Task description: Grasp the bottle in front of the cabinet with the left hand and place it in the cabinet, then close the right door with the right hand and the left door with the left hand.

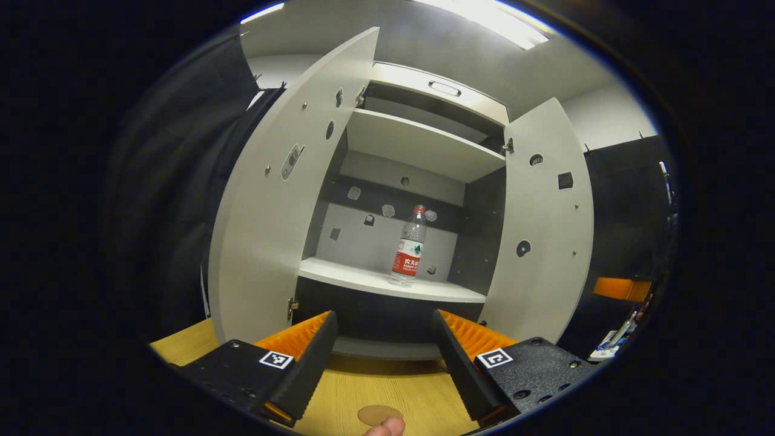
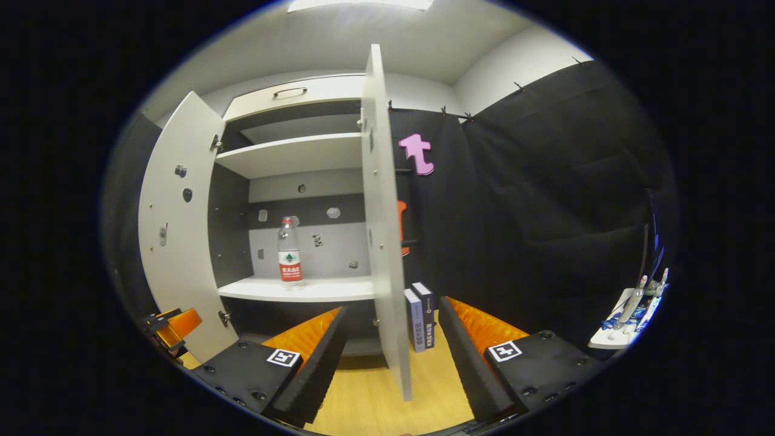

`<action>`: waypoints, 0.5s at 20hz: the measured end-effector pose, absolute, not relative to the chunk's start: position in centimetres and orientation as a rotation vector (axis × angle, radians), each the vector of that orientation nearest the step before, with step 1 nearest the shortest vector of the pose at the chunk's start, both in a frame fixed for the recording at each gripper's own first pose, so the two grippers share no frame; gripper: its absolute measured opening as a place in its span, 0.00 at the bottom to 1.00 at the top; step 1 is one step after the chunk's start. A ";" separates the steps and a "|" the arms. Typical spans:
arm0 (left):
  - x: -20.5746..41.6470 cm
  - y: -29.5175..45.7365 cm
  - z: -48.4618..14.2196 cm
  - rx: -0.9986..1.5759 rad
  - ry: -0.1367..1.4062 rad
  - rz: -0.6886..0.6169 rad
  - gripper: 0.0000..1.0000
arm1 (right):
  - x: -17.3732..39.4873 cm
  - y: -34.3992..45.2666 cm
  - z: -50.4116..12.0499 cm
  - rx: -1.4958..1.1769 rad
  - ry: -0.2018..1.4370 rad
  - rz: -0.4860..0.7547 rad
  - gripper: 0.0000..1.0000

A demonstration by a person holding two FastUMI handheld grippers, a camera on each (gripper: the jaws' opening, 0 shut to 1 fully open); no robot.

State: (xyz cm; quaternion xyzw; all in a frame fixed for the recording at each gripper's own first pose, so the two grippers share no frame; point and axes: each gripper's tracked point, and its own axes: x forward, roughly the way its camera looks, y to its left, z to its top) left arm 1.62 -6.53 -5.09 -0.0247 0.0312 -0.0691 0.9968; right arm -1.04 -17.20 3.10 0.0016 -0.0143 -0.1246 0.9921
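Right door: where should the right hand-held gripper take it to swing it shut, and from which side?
Take the right door at its free front edge, about mid-height, coming from its outer face, the side toward the two books. It stands wide open, edge-on to the right hand-held gripper, whose jaws are open with that edge between them. Pushing there, far from the hinges, probably gives the easiest swing.

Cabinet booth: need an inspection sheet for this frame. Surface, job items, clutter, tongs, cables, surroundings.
Surface: wooden tabletop, a round disc lying on it.
Job's things: bottle upright on the cabinet's middle shelf; left door and right door both open.
Clutter: two books standing by the right door.
Tongs: left tongs open, empty; right tongs open, empty, right door's edge between them.
Cables: nothing seen.
Surroundings: black cloth wall, ceiling light.
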 end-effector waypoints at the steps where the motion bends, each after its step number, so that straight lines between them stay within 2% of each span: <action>1: 1.6 -6.5 -5.0 -0.051 0.062 -0.138 0.95 | -0.9 -18.9 3.9 0.002 -0.033 -0.278 0.97; 4: 1.7 -6.7 -4.3 -0.068 0.056 -0.136 0.95 | 0.9 -23.1 6.4 -0.004 -0.039 -0.312 0.96; 10: 1.9 -6.3 -3.5 -0.065 0.045 -0.089 0.95 | 5.8 -26.5 8.7 0.011 -0.026 -0.300 0.98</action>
